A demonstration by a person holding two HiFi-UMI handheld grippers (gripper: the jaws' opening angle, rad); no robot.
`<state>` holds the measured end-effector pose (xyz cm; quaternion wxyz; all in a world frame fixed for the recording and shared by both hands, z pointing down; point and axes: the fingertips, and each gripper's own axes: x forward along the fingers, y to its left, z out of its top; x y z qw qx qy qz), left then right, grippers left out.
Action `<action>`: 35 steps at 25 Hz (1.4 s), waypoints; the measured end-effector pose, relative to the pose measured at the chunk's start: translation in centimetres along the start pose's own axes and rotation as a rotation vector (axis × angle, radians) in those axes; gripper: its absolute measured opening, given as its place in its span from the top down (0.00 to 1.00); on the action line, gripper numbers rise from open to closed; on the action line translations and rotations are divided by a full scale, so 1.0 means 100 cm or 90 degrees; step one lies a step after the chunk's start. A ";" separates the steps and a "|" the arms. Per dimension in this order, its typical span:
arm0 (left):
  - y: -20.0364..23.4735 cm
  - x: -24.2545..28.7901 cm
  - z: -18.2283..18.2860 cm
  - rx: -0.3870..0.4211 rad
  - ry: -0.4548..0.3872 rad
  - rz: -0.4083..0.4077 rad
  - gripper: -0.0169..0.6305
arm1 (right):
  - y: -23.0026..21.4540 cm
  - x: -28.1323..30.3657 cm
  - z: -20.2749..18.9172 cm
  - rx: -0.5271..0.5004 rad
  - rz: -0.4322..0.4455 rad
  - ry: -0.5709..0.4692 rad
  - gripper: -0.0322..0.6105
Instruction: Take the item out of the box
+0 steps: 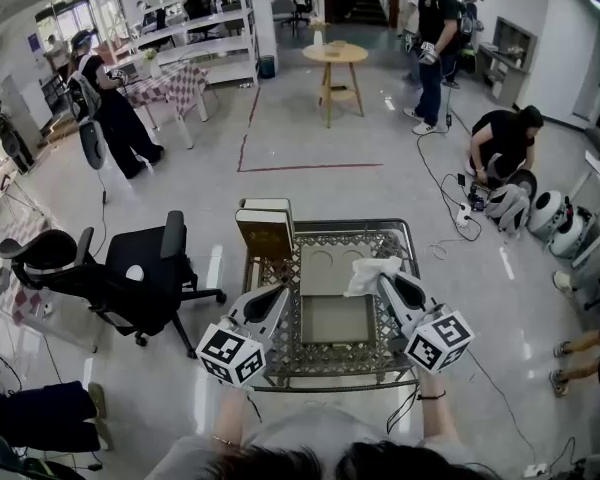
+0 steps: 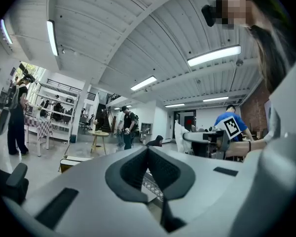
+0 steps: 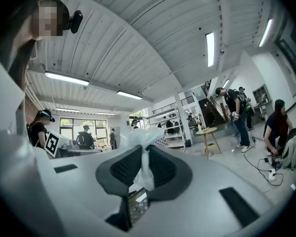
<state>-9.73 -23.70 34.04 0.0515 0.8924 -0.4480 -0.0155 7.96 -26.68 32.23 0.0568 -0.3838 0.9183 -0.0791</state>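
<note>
White crinkly wrap is pinched in R gripper, jaws nearly together on it, by far-right corner of box. L gripper has jaws together, over box's left rim. Box sits mid lattice table. Brown case is upright at far-left. Chair is near table's left side; bare floor to the right.

The counter, a metal frame with lattice trim, stands on a pale glossy floor. Just left of the counter sits a black office chair. Well beyond the counter stands a round wooden table, and a red tape line runs across the floor between them. Beyond the counter to the right, a person in black crouches among cables. Beyond the counter to the left, another person stands near a checkered-cloth table.
</note>
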 end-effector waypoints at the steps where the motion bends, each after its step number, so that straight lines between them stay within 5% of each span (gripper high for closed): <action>1: 0.000 0.000 0.002 0.002 -0.002 0.001 0.95 | 0.000 0.000 0.002 -0.005 0.000 -0.002 0.85; 35: -0.008 0.004 0.013 0.028 -0.010 -0.006 0.95 | -0.009 -0.018 0.013 -0.060 -0.038 -0.005 0.85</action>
